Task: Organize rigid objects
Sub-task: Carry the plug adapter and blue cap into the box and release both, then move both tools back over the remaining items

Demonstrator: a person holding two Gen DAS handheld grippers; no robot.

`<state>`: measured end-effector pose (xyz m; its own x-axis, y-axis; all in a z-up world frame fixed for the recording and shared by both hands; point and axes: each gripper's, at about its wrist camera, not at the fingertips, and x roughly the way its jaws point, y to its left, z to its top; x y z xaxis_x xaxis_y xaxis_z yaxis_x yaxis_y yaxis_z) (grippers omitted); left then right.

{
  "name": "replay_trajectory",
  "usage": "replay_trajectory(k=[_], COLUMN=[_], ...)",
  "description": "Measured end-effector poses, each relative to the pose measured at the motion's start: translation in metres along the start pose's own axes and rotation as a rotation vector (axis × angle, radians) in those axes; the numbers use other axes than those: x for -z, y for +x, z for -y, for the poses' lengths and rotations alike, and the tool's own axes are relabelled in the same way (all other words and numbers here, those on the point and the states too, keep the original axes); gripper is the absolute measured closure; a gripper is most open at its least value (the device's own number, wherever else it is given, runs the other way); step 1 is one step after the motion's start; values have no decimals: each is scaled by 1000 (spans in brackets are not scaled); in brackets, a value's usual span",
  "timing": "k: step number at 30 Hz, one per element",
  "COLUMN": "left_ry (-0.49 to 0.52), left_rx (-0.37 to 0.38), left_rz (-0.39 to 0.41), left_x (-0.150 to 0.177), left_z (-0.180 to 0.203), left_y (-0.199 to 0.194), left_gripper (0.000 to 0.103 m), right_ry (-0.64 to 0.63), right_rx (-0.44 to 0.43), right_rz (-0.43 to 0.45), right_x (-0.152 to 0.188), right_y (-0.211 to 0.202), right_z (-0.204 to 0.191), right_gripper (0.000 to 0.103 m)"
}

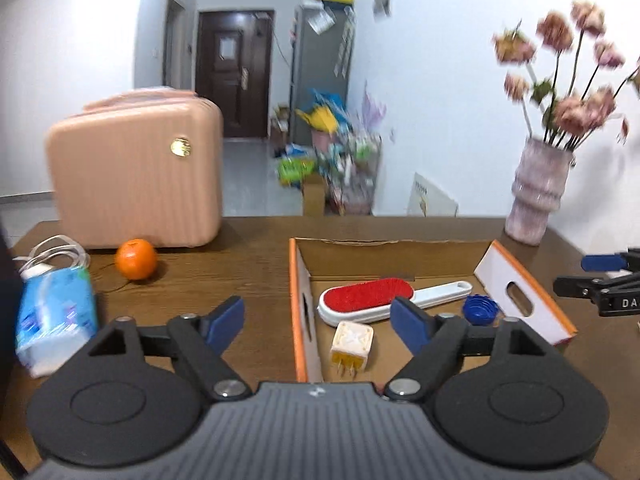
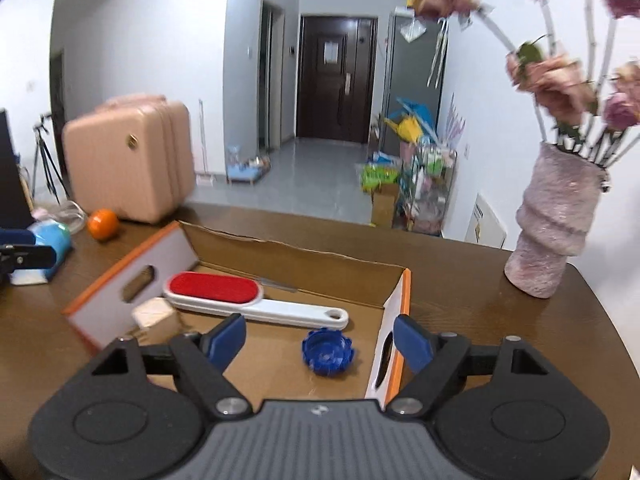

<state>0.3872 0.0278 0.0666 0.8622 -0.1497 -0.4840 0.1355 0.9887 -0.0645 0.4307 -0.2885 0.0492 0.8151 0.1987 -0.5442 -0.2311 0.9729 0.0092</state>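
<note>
1. Left wrist view, lowest in the frame: the left tongs [image 1: 318,322] stand wide with nothing between the blue pads, hanging over the left wall of the cardboard box [image 1: 301,312].
2. Just past them, inside the box, a white charger plug [image 1: 352,350] lies prongs toward the camera; behind it lies a lint brush [image 1: 384,300] with a red face and white handle, and to its right a blue cap [image 1: 480,309].
3. At the right edge of that frame the right tongs [image 1: 596,280] show only in part, beyond the box's right flap.
4. Left of the box on the counter [image 1: 240,264] lie a blue tissue pack [image 1: 56,316] and an orange [image 1: 136,259], with a pink case [image 1: 136,172] behind them.
5. A vase of flowers [image 1: 536,192] stands at the counter's far right.
6. Right wrist view: the right tongs [image 2: 320,346] are also wide and empty, above the box's right wall [image 2: 396,340], with the blue cap [image 2: 328,351] lying apart between the pads in the picture.
</note>
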Motion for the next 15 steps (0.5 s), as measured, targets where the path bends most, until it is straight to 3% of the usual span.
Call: replay_trajectory(k=[7, 15], left_ry=[2, 18], left_rx=[-38, -104], left_rz=[79, 111], left_x=[62, 130], left_z=[3, 2], left_y=[-89, -162], left_gripper=[5, 0], right_ry=[28, 31], right_rx=[-80, -149], right_rz=[116, 140], right_x=[48, 113], right_y=[-79, -126], right_z=[-23, -70], right_gripper=[18, 15])
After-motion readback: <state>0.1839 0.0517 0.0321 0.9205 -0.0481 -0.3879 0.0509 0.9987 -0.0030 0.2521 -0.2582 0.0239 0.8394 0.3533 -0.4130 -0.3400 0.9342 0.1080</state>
